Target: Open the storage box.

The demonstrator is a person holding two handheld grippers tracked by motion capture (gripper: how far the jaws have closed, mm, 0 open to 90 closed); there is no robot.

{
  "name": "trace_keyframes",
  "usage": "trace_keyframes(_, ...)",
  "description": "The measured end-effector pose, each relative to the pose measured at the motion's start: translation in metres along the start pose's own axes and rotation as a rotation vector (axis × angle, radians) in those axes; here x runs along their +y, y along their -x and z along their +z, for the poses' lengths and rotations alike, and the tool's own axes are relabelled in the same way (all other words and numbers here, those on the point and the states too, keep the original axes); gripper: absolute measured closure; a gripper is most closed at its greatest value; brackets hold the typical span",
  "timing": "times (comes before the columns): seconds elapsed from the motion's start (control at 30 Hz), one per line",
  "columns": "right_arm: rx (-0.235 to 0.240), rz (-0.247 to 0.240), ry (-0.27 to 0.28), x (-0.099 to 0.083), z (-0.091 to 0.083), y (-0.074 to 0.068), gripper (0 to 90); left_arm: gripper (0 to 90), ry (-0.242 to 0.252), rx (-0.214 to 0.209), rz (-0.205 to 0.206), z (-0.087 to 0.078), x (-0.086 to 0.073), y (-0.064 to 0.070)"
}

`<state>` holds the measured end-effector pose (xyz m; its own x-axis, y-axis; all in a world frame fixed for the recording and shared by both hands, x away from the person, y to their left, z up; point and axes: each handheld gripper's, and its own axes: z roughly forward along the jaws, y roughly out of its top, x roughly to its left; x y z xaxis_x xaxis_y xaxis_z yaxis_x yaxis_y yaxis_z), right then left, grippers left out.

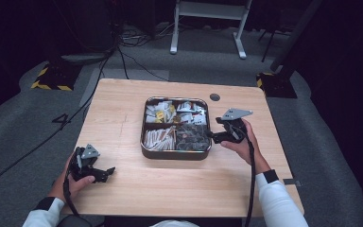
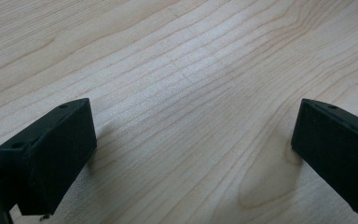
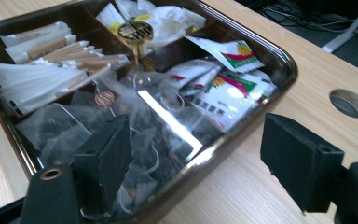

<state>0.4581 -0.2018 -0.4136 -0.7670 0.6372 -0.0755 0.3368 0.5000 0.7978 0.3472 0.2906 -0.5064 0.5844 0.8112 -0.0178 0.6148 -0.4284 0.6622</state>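
A dark metal tray [image 1: 176, 155] with four compartments stands mid-table. It holds paper sticks [image 1: 158, 138], clear sachets [image 1: 191, 137], and white packets [image 1: 191, 109] printed in red and green. My right gripper [image 1: 212, 136] is at the tray's right edge. In the right gripper view it [image 3: 200, 156] stands open: one jaw is over the clear sachets [image 3: 158, 126], the other outside the rim [image 3: 286, 60] above the table. My left gripper [image 1: 108, 172] rests open at the near left, with only bare wood between its jaws [image 2: 191, 154].
The wooden table [image 1: 123, 123] has a round cable hole [image 1: 214, 97] behind the tray, seen close in the right gripper view [image 3: 349, 103]. A small brass knob [image 3: 135, 31] stands at the tray's centre divider. Cables and a stand's white legs [image 1: 208, 28] lie on the floor beyond.
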Motion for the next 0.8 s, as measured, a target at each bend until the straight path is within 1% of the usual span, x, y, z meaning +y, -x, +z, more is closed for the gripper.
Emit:
trace_keyframes(0.03,0.007,0.0,0.0,0.002,0.002,-0.001,25.0,0.2,0.0,0.0,0.0,0.0,0.0,0.0)
trace_keyframes(0.07,0.005,-0.013,-0.003,0.005,0.005,-0.003,25.2,0.2,0.0,0.0,0.0,0.0,0.0,0.0)
trace_keyframes(0.1,0.005,-0.015,-0.005,0.006,0.006,-0.003,25.2,0.2,0.0,0.0,0.0,0.0,0.0,0.0)
trace_keyframes(0.53,0.031,-0.033,-0.004,0.022,0.022,-0.011,25.7,0.2,0.0,0.0,-0.001,0.0,0.0,0.0)
trace_keyframes(0.8,0.056,-0.046,-0.012,0.031,0.038,-0.018,26.0,0.2,0.0,0.0,0.0,0.0,0.0,0.0)
